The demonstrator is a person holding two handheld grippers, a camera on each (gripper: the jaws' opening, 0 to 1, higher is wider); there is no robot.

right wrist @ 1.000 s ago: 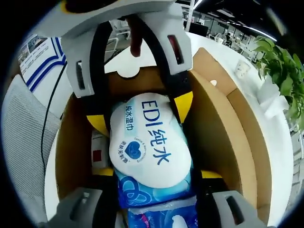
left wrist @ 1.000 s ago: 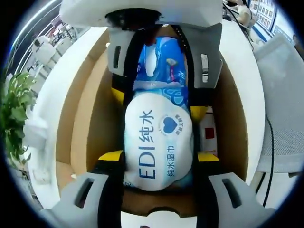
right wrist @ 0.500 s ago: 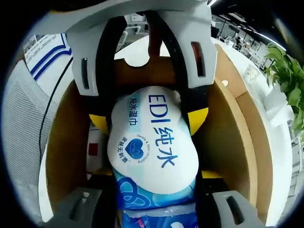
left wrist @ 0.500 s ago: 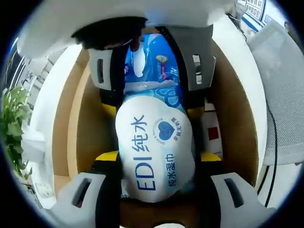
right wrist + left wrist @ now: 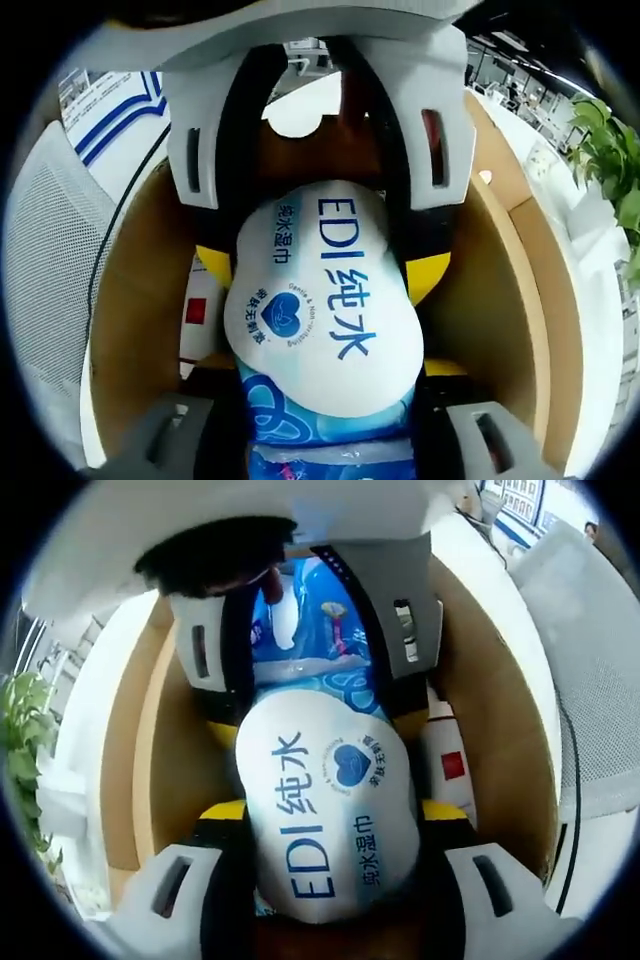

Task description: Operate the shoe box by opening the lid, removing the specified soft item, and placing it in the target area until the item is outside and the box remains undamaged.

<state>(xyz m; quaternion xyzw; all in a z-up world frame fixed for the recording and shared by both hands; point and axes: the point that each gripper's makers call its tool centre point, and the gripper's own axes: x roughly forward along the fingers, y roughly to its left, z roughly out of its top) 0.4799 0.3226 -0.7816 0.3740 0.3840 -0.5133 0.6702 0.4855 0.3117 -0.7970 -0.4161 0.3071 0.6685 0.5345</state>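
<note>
1. Wet-wipes pack [image 5: 325, 300], white and blue, marked "EDI", inside brown shoe box [image 5: 500, 300].
2. Right gripper [image 5: 325, 385] jaws flank pack's near end.
3. Left gripper [image 5: 318, 225] clamps far end, opposite.

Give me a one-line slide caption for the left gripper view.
Two hand-held grippers clamp a white-and-blue soft pack of wet wipes from opposite ends inside the open brown cardboard shoe box.

Opposed close views down into the shoe box [image 5: 150, 780], shared wipes pack [image 5: 330, 820].
</note>
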